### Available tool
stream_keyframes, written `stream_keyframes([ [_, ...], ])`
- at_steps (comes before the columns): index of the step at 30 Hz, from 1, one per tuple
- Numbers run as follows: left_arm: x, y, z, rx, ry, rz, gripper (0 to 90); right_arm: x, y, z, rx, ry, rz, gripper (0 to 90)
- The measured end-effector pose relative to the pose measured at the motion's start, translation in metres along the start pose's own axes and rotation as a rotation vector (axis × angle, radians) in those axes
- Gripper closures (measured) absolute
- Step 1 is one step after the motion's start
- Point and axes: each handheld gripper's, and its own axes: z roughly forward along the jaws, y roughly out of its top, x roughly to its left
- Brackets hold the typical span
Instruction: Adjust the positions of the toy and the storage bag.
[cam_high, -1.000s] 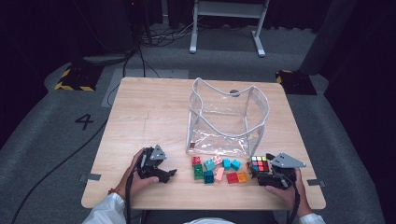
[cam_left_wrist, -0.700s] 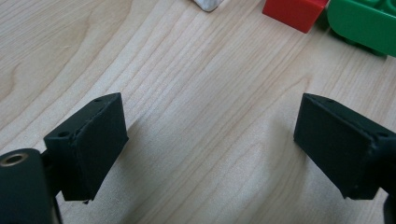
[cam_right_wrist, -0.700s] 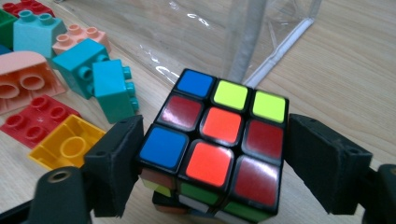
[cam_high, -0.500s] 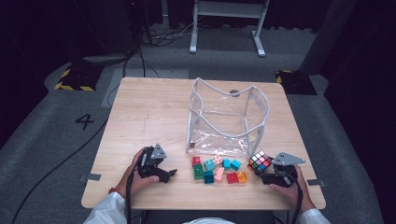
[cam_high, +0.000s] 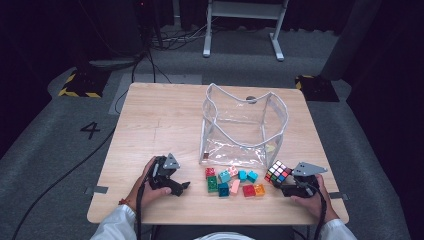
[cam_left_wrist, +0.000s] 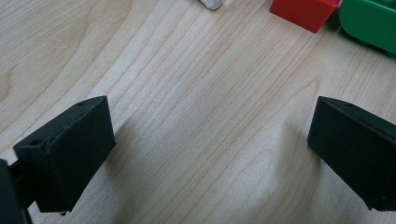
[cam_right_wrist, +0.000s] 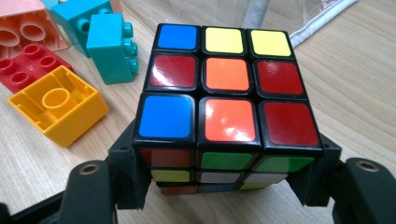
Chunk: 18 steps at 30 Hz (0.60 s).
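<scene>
Your right gripper (cam_right_wrist: 219, 186) has just been closing its jaws, and they now sit against both side faces of the puzzle cube (cam_right_wrist: 219, 107), so you have it clamped at mid height. A second ago, in the high view, that gripper stood a little farther out toward the table's right edge with the cube just ahead of it. Now the cube (cam_high: 278, 173) sits between the jaws, tilted, one corner up. The cube's underside is hidden, so I can't tell whether it is off the table (cam_high: 165, 120) yet.

Just to the left of the cube in the right gripper view: a yellow brick (cam_right_wrist: 58, 105), a teal brick (cam_right_wrist: 109, 46), a red brick (cam_right_wrist: 21, 70) and a pink brick (cam_right_wrist: 25, 23), all clear of your jaws. Beyond the cube stands the clear bag (cam_high: 243, 129), mouth up and open.

Your left gripper (cam_left_wrist: 205, 154) has just been opening its jaws. They stand wide apart over bare wood with nothing between them. A red block (cam_left_wrist: 303, 11) and a green block (cam_left_wrist: 369, 23) lie ahead of it, out of reach. In the high view it rests low on the table (cam_high: 176, 186), well left of the brick pile.

My read: the grasp is done, and lifting the cube into the bag comes next. Watch the bag's near rim on the way in. The left gripper looks ready for a brick.
</scene>
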Motion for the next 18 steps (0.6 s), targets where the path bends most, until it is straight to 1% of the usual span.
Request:
stream_keyframes([
  [2,0.001,0.0,0.0,0.003,-0.011,-0.001,0.1,-0.001,0.0,0.0,0.0,-0.004,-0.01,33.7],
  [5,0.001,0.0,0.001,-0.003,-0.019,0.0,0.1,-0.001,0.0,0.0,0.002,-0.003,-0.009,33.7],
  [6,0.002,0.001,0.001,-0.003,-0.018,0.011,0.1,-0.003,0.0,0.0,0.0,-0.01,-0.003,33.7],
  [9,0.002,0.001,0.001,-0.002,-0.016,0.016,0.1,-0.004,-0.001,-0.001,0.0,-0.008,0.007,33.7],
  [10,0.003,0.001,0.001,-0.004,-0.017,0.02,0.0,-0.008,-0.002,-0.004,0.002,0.007,0.002,33.7],
  [11,0.002,0.001,0.001,-0.003,-0.025,0.017,0.0,-0.009,-0.002,-0.004,0.002,0.008,0.008,33.7],
  [12,0.003,0.001,0.001,-0.004,-0.023,0.023,0.1,-0.01,-0.002,-0.004,0.001,0.01,0.015,33.6],
  [13,0.003,0.001,0.001,-0.004,-0.023,0.023,0.0,-0.01,-0.002,-0.004,0.001,0.01,0.015,33.6],
  [14,0.004,0.002,0.001,-0.005,-0.016,0.032,0.0,-0.011,-0.002,-0.005,0.003,0.016,0.015,33.7],
  [15,0.003,0.002,0.001,-0.004,-0.024,0.027,0.1,-0.012,-0.002,-0.004,-0.002,0.009,0.015,33.6],
  [16,0.003,0.002,0.001,-0.002,-0.024,0.027,0.0,-0.012,-0.002,-0.004,-0.009,0.012,0.022,33.7],
  [18,0.004,0.002,0.001,-0.002,-0.02,0.03,0.1,-0.013,-0.001,-0.006,-0.003,0.011,0.016,33.6],
])
